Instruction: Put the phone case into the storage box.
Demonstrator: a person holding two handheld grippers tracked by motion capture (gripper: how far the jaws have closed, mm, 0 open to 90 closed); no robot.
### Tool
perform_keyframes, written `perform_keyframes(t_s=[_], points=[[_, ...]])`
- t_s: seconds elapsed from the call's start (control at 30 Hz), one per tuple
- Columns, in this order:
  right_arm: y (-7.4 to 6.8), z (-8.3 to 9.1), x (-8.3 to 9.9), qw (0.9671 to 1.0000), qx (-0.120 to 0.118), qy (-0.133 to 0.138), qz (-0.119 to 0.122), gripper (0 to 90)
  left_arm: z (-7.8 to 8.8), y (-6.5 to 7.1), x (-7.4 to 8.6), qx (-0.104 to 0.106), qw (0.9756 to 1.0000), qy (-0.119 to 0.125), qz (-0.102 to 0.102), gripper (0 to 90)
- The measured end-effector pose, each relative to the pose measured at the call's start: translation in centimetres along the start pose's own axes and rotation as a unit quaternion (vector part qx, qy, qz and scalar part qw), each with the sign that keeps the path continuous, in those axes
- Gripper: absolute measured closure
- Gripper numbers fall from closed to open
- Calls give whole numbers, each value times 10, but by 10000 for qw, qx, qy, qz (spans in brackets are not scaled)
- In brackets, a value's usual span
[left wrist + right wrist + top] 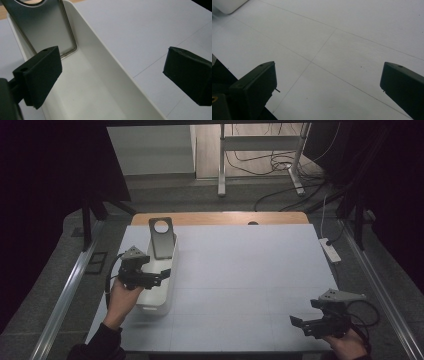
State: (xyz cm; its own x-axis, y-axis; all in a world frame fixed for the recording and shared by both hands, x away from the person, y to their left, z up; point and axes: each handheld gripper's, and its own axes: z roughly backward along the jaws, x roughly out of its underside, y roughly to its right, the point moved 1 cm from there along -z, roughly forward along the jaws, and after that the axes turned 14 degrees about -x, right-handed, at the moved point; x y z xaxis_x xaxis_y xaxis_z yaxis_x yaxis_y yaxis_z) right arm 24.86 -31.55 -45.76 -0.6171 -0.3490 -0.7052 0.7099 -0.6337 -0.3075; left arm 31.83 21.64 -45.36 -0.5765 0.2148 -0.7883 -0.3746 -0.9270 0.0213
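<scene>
Left gripper [161,276] hangs spread over the bin [167,292]; right gripper [300,322] spread too. The plate [162,237] looks stiff, slick: pinch its top edge.

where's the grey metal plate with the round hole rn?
High view, left side: the grey metal plate with a round hole stands at the far end of the white plastic bin, beyond the left gripper.

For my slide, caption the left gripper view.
Open left gripper straddles the white bin's rim, metal plate inside.

White-topped table [240,270] with a long white bin [161,285] near its left edge.
</scene>
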Motion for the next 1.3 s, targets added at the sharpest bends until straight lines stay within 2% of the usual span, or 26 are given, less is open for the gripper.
perform_keyframes(t_s=[0.67, 1.3], points=[[0, 0, 1, 10000, 17, 2, 19, 12, 11, 6, 8, 53, 10000, 26, -79, 25], [-1, 0, 0, 10000, 18, -8, 5, 12, 25, 9, 19, 71, 9999, 53, -52, 25]])
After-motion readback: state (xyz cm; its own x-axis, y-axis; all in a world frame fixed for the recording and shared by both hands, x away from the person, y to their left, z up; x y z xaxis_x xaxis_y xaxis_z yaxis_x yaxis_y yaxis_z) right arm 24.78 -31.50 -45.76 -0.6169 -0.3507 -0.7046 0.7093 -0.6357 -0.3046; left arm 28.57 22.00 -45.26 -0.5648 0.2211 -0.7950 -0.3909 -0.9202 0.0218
